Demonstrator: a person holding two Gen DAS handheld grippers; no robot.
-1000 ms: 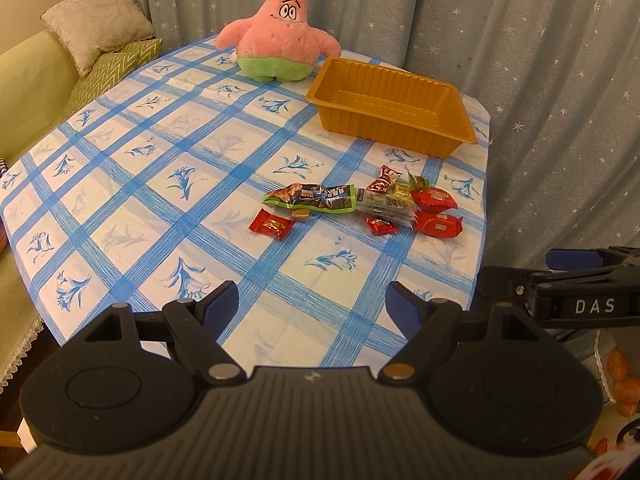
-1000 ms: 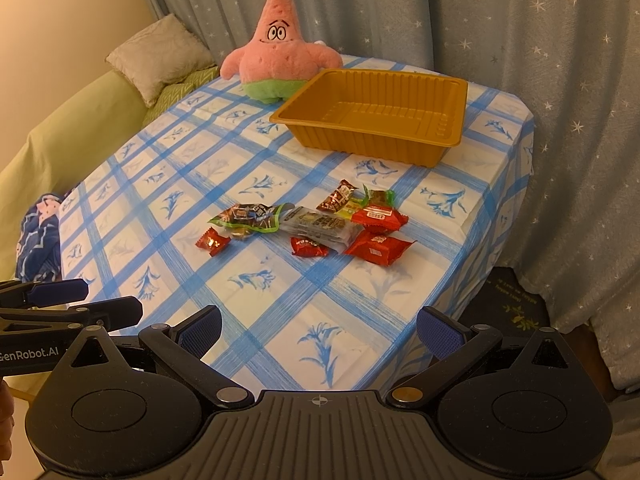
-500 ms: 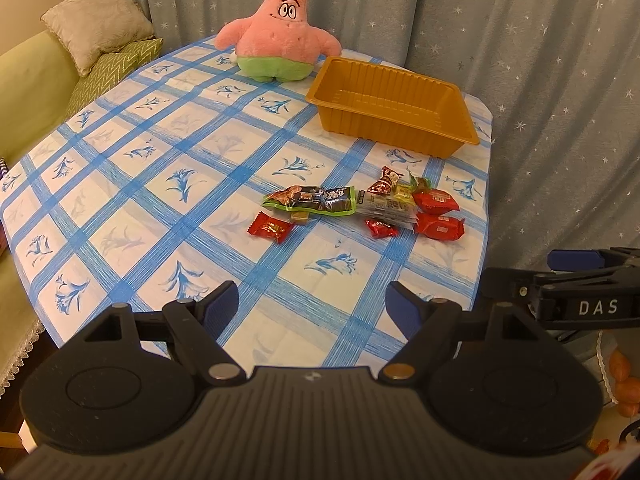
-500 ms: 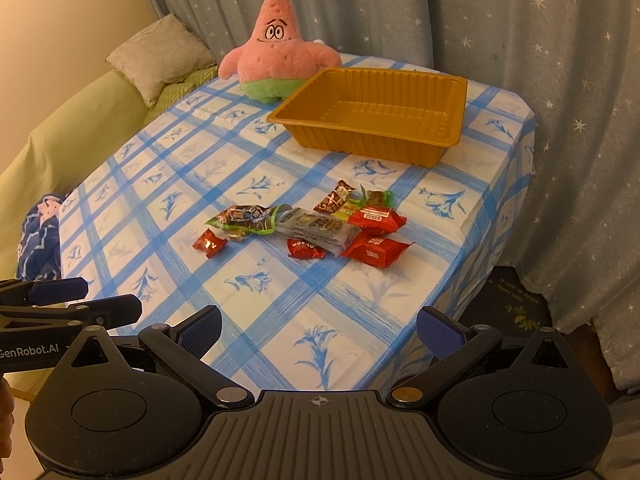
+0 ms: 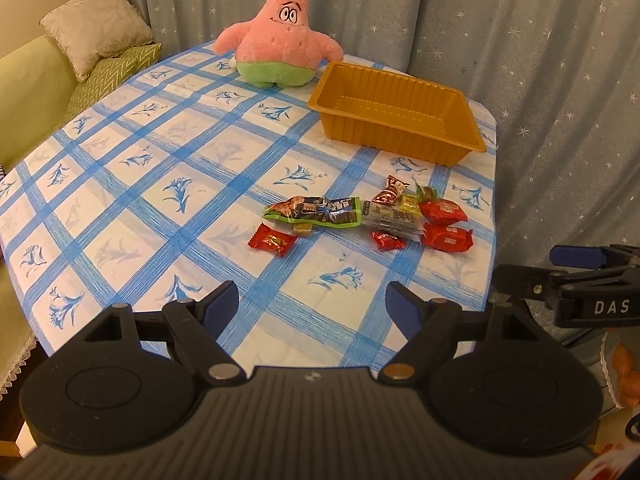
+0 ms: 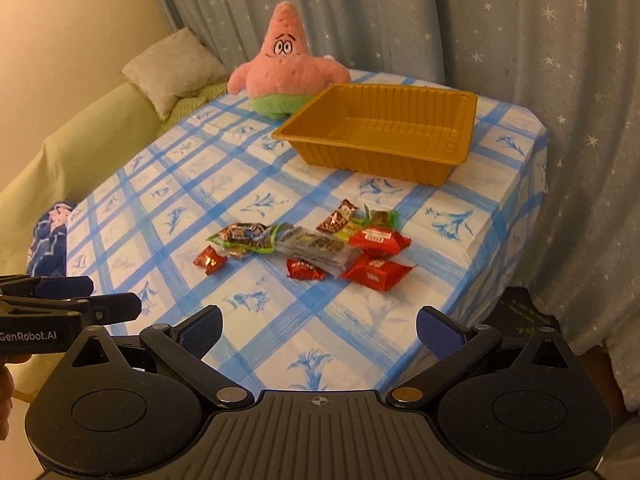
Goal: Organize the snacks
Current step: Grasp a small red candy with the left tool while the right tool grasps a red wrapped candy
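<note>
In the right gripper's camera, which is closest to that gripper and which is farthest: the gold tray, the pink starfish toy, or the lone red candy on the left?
From the right gripper:
1. Lone red candy, nearest, ahead and left of the snack pile.
2. Gold tray, beyond the snacks, slightly right, nothing in it.
3. Pink starfish toy, farthest, behind the tray's left corner by the curtain.

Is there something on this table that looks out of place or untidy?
Yes. The snacks lie in a loose heap on the tablecloth, some overlapping, while the orange tray behind them holds nothing. A pink star plush stands beside the tray.
</note>
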